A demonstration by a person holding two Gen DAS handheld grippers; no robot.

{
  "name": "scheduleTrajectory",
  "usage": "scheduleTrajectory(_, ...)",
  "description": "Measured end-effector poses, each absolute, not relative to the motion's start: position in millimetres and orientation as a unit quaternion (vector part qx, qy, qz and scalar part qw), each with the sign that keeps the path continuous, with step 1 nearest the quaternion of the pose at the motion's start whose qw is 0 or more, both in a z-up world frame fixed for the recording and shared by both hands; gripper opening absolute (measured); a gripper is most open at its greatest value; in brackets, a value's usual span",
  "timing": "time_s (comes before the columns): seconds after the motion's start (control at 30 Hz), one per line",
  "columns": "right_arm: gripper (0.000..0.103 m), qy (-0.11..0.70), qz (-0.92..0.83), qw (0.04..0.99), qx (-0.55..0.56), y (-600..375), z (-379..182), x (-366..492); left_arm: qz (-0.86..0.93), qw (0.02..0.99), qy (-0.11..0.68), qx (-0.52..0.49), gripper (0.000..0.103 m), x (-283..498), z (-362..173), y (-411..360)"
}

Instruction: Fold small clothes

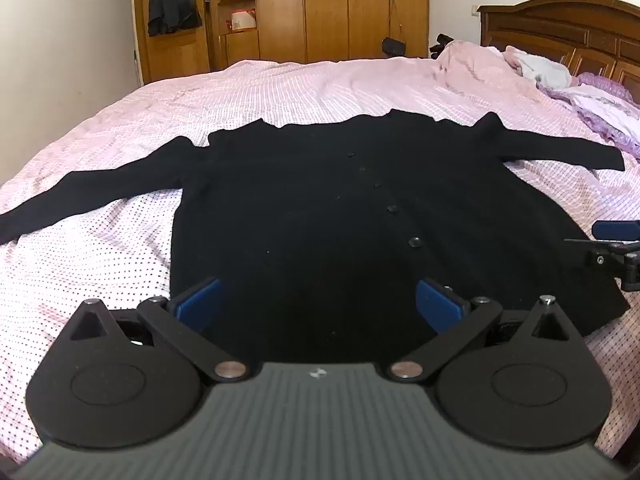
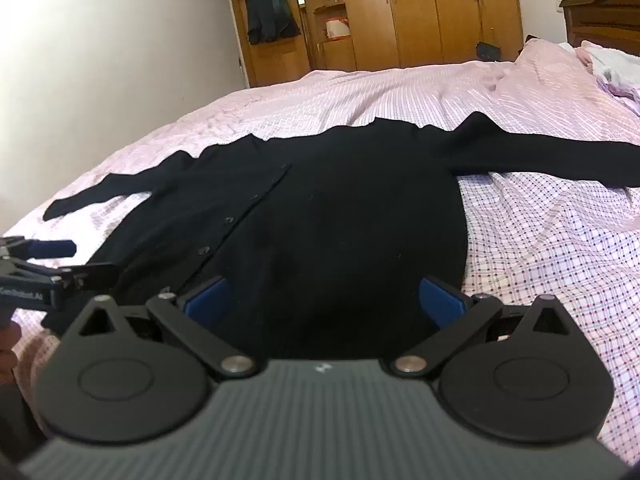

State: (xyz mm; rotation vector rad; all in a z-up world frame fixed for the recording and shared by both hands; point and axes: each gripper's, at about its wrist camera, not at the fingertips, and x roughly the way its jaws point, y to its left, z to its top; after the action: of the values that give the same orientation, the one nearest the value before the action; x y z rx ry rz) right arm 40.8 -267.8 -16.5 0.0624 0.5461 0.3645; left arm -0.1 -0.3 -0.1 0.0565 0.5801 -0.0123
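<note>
So there's a black cardigan (image 1: 312,216) laid flat on the pink checked bedsheet (image 1: 280,88), buttons up, both sleeves stretched out to the left and right, neckline at the far end. The left gripper (image 1: 318,300) sits over the near hem with its blue pads wide apart, nothing between them. Same for the right gripper (image 2: 324,300), spread wide over the hem's right part, gripping nothing. A wooden wardrobe (image 1: 340,8) stands at the far wall, and crumpled bedding (image 1: 592,96) is piled far right.

cardigan (image 1: 320,208) hem hidden, left sleeve (image 1: 48,208) cropped
</note>
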Motion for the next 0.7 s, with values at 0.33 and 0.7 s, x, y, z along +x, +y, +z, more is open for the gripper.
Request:
scheduleTrajectory(0.33, 0.103, 0.261, 0.184, 0.947, 0.045, -270.1, -18.5, 42.6, -0.012, 0.955, 0.297, 0.017, 0.103, 2.0, -3.2, 10.2)
scheduleTrajectory(0.7, 0.103, 0.261, 0.185, 0.947, 0.033, -265.9, -16.5, 39.4, -0.008, 0.953, 0.302, 0.021, 0.103, 3.8, -4.5, 6.2)
